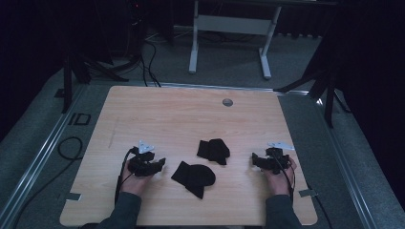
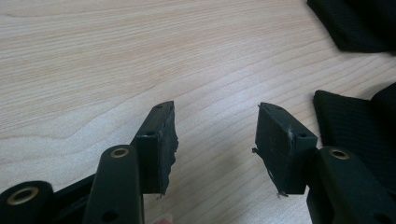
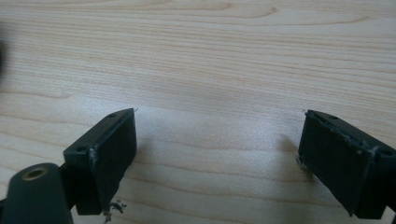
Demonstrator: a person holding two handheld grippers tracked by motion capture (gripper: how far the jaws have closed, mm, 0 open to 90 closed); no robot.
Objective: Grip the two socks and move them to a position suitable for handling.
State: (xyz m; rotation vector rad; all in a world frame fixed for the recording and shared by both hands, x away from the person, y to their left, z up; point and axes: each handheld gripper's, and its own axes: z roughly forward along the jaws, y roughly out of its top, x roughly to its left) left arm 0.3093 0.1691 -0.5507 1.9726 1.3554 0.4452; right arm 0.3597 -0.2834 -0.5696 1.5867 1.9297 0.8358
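Resting low over the table (image 1: 143, 109), your left gripper (image 1: 154, 165) has its jaws spread with nothing between them, only bare wood showing in the gap in the left gripper view (image 2: 215, 140). Your right gripper (image 1: 258, 161) is spread wide too, empty, with plain table under it in the right gripper view (image 3: 215, 154).

Between your hands lie two dark pieces of cloth, which look like socks. The nearer sock (image 1: 193, 177) sits just beside your left gripper, its edge already at the right of that gripper's own view (image 2: 355, 130). The farther sock (image 1: 213, 150) lies a little beyond it, apart from it and toward the table's middle, near your right gripper but not touching it.

The step in hand looks like the first pick. Take the nearer sock with your left: slide in low, keep the jaws spread until one pad is under or against a folded edge, then close on a thick part of the fabric, not a thin corner. Bring your right toward the farther sock the same way, and lift slowly so the cloth doesn't slip out.
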